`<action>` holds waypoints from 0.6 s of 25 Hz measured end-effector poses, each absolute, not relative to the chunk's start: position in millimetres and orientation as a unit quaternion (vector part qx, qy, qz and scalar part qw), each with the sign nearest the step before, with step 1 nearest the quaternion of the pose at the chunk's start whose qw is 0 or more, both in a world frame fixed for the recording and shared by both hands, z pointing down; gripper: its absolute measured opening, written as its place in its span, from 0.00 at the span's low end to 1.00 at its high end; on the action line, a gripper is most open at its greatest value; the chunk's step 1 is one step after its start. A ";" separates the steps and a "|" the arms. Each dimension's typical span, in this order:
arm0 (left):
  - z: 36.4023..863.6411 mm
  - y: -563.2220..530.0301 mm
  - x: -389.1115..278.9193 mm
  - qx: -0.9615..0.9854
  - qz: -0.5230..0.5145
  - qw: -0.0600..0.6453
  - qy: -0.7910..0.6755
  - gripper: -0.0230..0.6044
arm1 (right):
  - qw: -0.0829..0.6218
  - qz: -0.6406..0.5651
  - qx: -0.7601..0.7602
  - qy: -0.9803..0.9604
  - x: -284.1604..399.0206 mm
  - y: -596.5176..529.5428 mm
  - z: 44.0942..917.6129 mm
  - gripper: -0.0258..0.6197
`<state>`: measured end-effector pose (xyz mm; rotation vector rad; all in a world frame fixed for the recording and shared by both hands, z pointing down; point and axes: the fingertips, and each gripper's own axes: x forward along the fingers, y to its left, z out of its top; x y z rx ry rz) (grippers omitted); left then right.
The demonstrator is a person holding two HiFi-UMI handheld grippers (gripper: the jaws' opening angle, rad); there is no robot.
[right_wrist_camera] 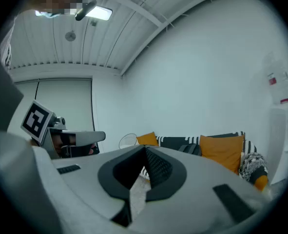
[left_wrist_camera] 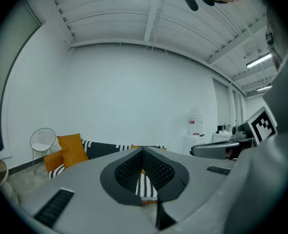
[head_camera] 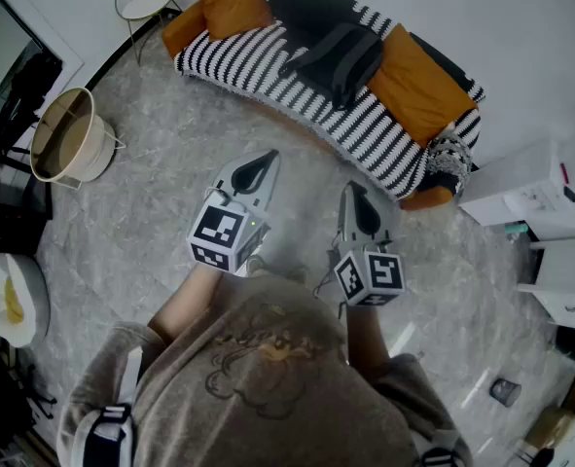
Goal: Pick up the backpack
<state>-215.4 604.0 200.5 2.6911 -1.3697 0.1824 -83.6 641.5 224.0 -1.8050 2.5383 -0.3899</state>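
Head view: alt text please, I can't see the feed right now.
A dark backpack lies untouched on a striped sofa, between two orange cushions. Nearer the person, the left gripper and right gripper are shut and empty above the floor, pointing toward the sofa but short of it.

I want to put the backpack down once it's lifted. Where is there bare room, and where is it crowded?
Bare floor lies between the round tub, the striped sofa and the person. The sofa is crowded: the backpack lies between orange cushions. The floor by the white boxes at right is cluttered.
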 end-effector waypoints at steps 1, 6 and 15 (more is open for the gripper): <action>201.9 604.5 -217.3 0.889 0.061 0.059 -0.451 0.04 | 0.004 -0.125 -0.575 0.808 -86.4 642.0 224.0 0.04; 211.0 606.7 -230.9 0.892 0.068 0.063 -0.443 0.04 | 0.034 -0.123 -0.575 0.808 -97.9 646.7 221.7 0.05; 220.8 599.2 -260.9 0.898 0.069 0.058 -0.431 0.04 | 0.039 -0.108 -0.613 0.782 -100.3 651.6 231.7 0.05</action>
